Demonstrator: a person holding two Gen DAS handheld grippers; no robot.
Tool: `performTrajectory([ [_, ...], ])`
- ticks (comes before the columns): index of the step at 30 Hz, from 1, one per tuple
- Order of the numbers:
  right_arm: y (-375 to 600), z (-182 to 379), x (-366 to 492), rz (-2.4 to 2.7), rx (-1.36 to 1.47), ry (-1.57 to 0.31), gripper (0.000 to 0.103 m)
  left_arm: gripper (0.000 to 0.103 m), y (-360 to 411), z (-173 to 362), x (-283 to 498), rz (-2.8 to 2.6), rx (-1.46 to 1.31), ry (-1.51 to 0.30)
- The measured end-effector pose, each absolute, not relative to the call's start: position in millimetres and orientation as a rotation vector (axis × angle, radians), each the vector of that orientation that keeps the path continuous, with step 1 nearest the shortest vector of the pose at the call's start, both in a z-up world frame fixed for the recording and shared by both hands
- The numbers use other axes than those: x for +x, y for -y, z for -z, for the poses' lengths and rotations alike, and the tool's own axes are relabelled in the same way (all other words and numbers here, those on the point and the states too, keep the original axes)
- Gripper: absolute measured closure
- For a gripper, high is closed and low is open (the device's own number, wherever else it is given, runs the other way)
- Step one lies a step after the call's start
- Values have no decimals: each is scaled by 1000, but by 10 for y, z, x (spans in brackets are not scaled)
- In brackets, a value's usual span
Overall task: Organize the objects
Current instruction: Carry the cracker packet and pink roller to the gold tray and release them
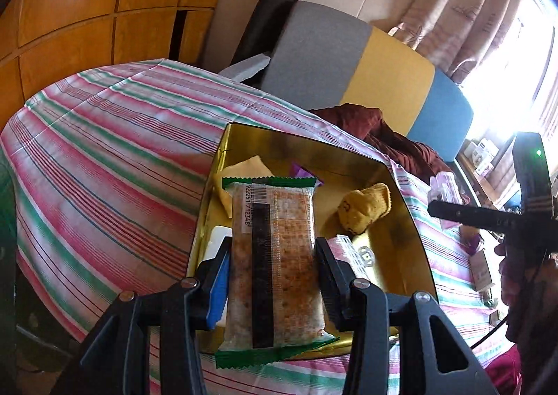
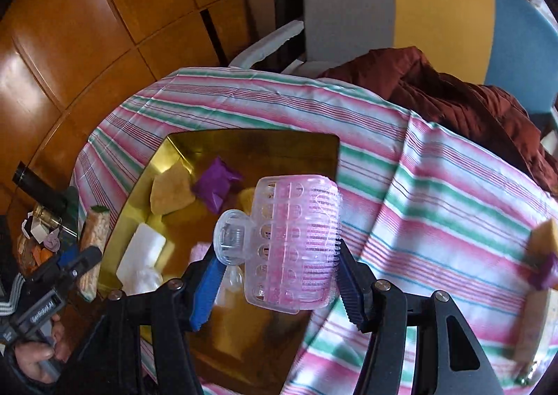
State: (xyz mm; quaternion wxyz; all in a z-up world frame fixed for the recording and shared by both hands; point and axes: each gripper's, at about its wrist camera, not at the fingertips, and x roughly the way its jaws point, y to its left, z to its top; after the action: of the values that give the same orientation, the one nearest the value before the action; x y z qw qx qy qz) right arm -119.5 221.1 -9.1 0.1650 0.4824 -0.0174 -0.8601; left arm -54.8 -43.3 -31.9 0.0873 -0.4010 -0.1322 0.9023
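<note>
**Both grippers loaded over the gold tray**

The left gripper point(image 1: 273, 276) was observed closed on a cracker packet point(image 1: 273, 266), its two fingers pressed against the packet's long sides. The packet was held lengthwise between the fingers, above the near edge of the gold tray point(image 1: 401, 220). The wrapper was noted as clear film with green zigzag-cut end seals, a barcode and a dark central strip; a perforated biscuit texture was visible through it.

The right gripper point(image 2: 279, 276) was observed closed on a hair roller point(image 2: 296, 245), gripped from both sides, above the tray's right edge. The roller was recorded as a translucent pink cylinder with rows of oval holes and fine bristle ridges, with a clear plastic clip fastened to its left side.

The tray was noted as rectangular, shallow and mirror-glossy, resting on a striped tablecloth point(image 1: 104, 150) of pink, green and white. Inside the tray were recorded a purple crumpled wrapper point(image 2: 214, 185), a pale yellow sponge-like piece point(image 2: 171, 192) just left of the wrapper, a white rectangular block point(image 2: 141, 255) toward the tray's near left, and a knitted yellow sock point(image 1: 362, 210) at the tray's right side. A dark red garment point(image 2: 453, 98) lay beyond the tray at the far edge of the cloth.
</note>
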Motion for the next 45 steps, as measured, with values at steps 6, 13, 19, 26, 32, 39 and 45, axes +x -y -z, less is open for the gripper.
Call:
performTrajectory([
  [6,-1998,23,-1377,2424,1346,51,42,58,507,363,-606,-2697,-1208,392],
  [13,-1577,103,-1561,2310,1341,112,42,58,607,369,-651,-2711,-1210,410],
  [19,-1209,395,-1697,2182,1407,202,42,58,667,385,-625,-2712,-1218,402],
  [26,-813,857,-1763,2052,1557,97,42,58,685,436,-581,-2690,-1234,410],
  [32,-873,1023,-1955,2215,1579,-22,25,58,593,489,-609,-2650,-1255,379],
  [39,-1048,848,-1893,2216,1499,111,8,58,506,622,-623,-2608,-1323,365],
  [45,-1117,805,-1694,2130,1484,127,8,55,472,639,-627,-2595,-1337,372],
])
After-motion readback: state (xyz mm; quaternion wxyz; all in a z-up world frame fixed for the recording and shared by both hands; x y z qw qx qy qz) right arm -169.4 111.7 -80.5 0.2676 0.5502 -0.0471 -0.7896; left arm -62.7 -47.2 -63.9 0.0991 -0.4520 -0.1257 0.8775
